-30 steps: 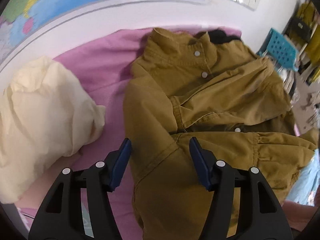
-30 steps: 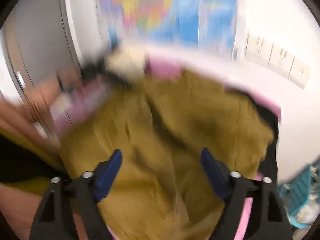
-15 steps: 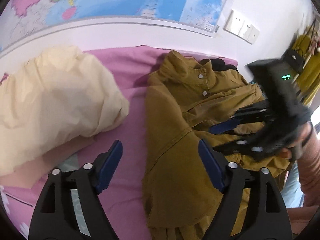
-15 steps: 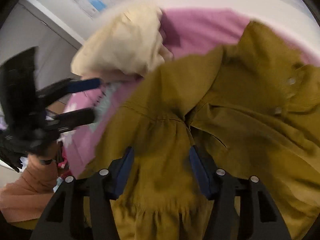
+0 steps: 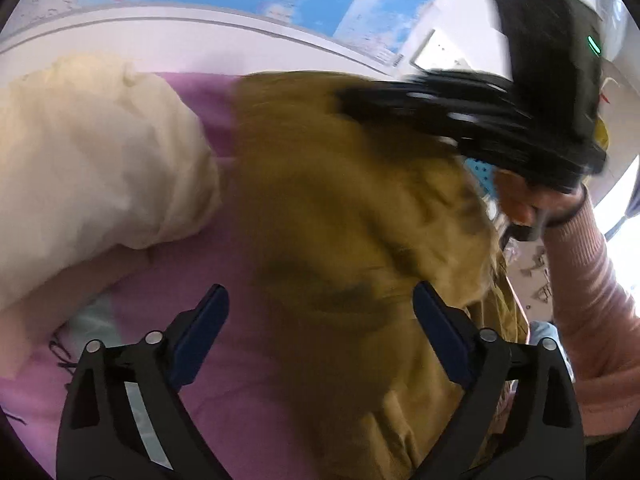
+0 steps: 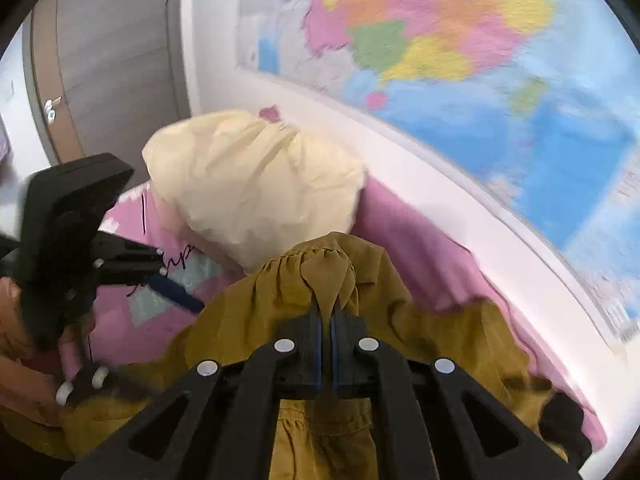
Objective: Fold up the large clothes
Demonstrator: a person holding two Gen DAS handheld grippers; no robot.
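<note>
1. Left wrist view: the left hand-held gripper (image 5: 320,340) has its blue-padded jaws spread wide and opening further, with nothing pinched between them. The mustard-brown cotton jacket (image 5: 352,240) lies on the pink bedsheet (image 5: 224,344), just ahead of this gripper and under its right-side jaw; its near edge passes between the jaws but no pad presses on it. The jacket's long axis runs away from the gripper toward the wall. To the left of the jacket, touching it, sits a crumpled cream-yellow garment (image 5: 92,168).

2. In the same view, above the far right part of the jacket, the right hand-held gripper (image 5: 360,96) shows blurred, carried by a hand (image 5: 528,200) in a pink ribbed sleeve (image 5: 588,280).

3. Right wrist view: the right hand-held gripper (image 6: 325,316) has its jaws pressed together, pinching a gathered fold of the mustard jacket (image 6: 320,276), which rises in a peak from the pads. The rest of the jacket drapes below and to both sides over the pink bedsheet (image 6: 420,248). The cream garment (image 6: 256,184) lies beyond the jacket, touching its lifted edge. The left gripper (image 6: 176,292) stands left of the jacket, beside its edge.

4. Judgement: the fold turns on the right gripper carrying its pinched fold across the jacket's long axis toward the left gripper's side; the left gripper is nearer the free near edge and could take it.
</note>
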